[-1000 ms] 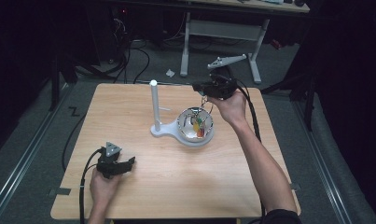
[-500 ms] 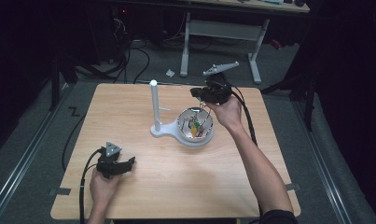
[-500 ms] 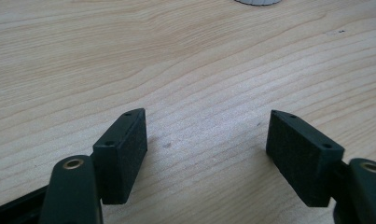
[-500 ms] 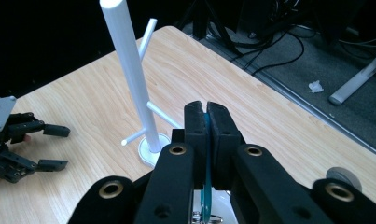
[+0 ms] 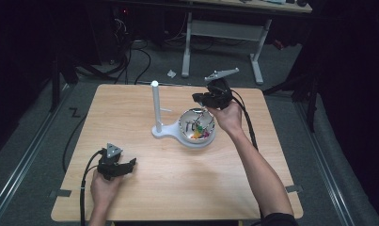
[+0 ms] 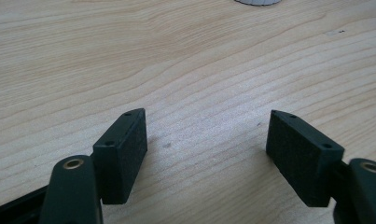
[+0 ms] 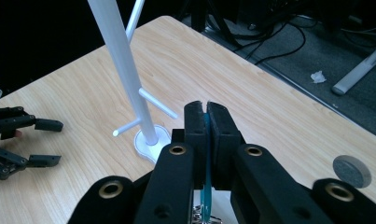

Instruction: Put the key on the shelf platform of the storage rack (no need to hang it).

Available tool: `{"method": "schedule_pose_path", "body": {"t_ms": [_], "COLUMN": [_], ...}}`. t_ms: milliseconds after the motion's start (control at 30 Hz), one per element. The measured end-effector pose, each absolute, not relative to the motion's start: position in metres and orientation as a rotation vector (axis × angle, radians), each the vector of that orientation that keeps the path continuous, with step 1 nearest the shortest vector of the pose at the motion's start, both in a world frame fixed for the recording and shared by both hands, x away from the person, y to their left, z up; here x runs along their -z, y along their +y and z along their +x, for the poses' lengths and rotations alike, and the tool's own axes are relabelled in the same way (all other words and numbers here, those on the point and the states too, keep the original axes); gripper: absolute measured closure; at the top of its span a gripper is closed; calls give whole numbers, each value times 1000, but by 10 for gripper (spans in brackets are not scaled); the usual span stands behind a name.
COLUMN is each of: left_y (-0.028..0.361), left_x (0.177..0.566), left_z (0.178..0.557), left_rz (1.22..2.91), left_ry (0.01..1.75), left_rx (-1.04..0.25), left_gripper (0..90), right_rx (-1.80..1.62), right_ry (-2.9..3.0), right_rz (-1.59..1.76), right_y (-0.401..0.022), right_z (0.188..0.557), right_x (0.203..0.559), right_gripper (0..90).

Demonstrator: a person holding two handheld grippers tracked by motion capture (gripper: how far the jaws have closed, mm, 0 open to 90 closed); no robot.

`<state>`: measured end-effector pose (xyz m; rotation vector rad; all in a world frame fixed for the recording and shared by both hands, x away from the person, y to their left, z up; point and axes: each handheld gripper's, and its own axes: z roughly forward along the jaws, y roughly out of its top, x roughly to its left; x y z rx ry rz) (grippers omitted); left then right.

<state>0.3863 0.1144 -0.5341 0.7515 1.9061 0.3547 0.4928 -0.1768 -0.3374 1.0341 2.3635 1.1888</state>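
The right gripper point(image 5: 207, 100) is hovering over the far rim of a shiny bowl point(image 5: 196, 126) that is sitting a little right of the middle of the wooden table point(image 5: 145, 193). In the right gripper view its two black jaws are pressing together on a thin blue strip point(image 7: 205, 186), which is running down between the pads toward something metallic at the bottom edge of that view; what the strip belongs to cannot be told. In the high view the bowl is holding a tangle of small coloured pieces point(image 5: 200, 133), too small to name.

Just beside the bowl, at its nine o'clock, a white stand point(image 5: 155, 106) is rising upright from a round base, with short pegs sticking out of its pole. Seen from the right gripper, the stand point(image 7: 122, 70) is standing at about eleven o'clock from the jaws, and a small grey disc point(image 7: 351, 171) is lying on the table at about three o'clock.

The left gripper point(image 5: 127, 165) is resting low over the table near the front edge, at about seven o'clock from the bowl and well apart from it. Its jaws are standing wide open with nothing but bare wood between them point(image 6: 206, 149).
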Motion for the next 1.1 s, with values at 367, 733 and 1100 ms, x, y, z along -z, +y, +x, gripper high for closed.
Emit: {"method": "schedule_pose_path", "body": {"t_ms": [367, 733, 1100], "left_y": [115, 115, 115], "left_x": [535, 535, 535], "left_z": [386, 386, 386], "left_rz": [766, 769, 771], "left_ry": [1896, 1894, 1893], "left_rx": [-364, -365, -363], "left_gripper": [294, 295, 295], "right_rx": [-1179, -1137, -1084], "right_ry": [2396, 2437, 2467], "right_rz": [1054, 1061, 1068], "right_y": [-174, -172, -166], "right_z": [495, 499, 505], "right_x": [355, 374, 393], "right_gripper": [882, 881, 880]}}
